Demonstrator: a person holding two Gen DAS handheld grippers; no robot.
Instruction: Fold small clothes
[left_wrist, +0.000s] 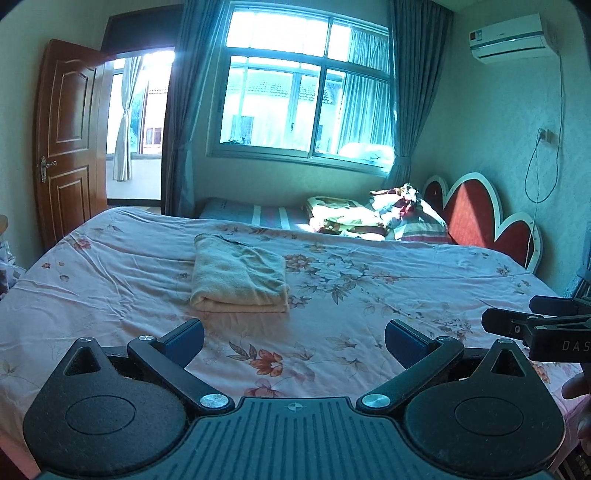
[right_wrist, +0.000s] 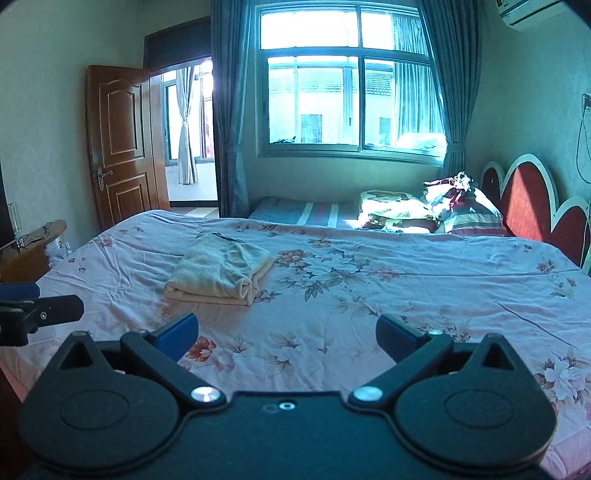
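A folded cream towel lies flat on a bed covered with a pink floral sheet. The towel makes a neat thick rectangle, its folded edge facing the cameras, and nothing touches it. It sits toward the middle of the bed, nearer the foot end than the headboard.

The left gripper hovers above the sheet on the near side of the towel, close to it but apart. Its blue-padded fingers are spread wide and hold nothing. The right gripper hovers beside the left one, also short of the towel, its fingers equally wide apart and empty.

Beyond the towel, at the far side of the bed, a heap of patterned bedding rests against a red scalloped headboard. Behind the bed is a large window with blue curtains and an open wooden door.
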